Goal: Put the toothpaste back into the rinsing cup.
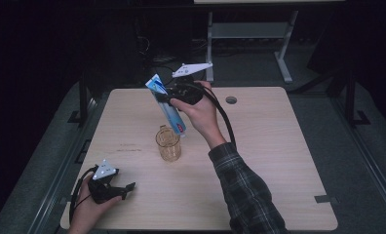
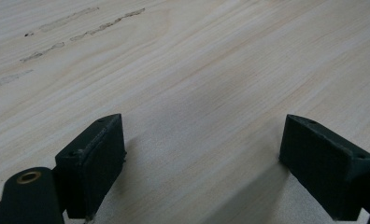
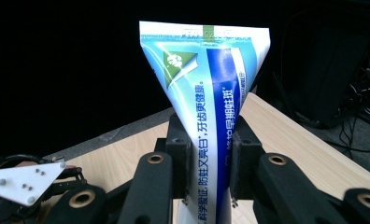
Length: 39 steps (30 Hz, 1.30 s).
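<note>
A toothpaste tube (image 3: 206, 116) was held clamped between the jaws of the right gripper (image 1: 174, 100), raised above the middle of the table (image 1: 279, 161), its lower end tilted towards a clear measuring cup (image 1: 168, 144) just below. The left gripper (image 1: 114, 189) was rested near the table's front left edge, its jaws spread wide on nothing. Bare wood was left open on the right half
</note>
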Available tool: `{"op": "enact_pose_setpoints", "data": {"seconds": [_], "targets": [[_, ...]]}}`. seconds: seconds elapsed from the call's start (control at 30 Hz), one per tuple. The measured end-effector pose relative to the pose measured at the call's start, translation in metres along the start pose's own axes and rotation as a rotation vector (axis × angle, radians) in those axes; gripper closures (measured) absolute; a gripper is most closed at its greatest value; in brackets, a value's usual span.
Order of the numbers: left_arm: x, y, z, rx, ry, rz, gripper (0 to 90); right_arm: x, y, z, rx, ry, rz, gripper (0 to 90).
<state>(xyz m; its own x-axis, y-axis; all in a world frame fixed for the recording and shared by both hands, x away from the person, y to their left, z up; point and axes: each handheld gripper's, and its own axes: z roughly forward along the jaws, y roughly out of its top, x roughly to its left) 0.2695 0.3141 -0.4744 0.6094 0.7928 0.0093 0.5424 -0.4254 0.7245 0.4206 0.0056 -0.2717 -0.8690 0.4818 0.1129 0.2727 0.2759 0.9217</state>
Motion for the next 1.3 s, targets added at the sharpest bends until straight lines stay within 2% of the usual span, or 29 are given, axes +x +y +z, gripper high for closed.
{"op": "enact_pose_setpoints", "data": {"seconds": [0.27,0.83,1.3], "targets": [[0.0,0.0,0.0,-0.001,-0.001,0.001,13.2,-0.001,-0.001,0.017,0.0,0.01,0.014,73.3],[0.0,0.0,0.0,-0.001,-0.002,0.001,13.2,-0.004,-0.009,0.033,-0.003,0.028,0.024,73.2],[0.0,0.0,0.0,-0.001,-0.002,0.003,13.2,-0.006,-0.037,0.045,0.032,0.049,0.037,73.1]]}}
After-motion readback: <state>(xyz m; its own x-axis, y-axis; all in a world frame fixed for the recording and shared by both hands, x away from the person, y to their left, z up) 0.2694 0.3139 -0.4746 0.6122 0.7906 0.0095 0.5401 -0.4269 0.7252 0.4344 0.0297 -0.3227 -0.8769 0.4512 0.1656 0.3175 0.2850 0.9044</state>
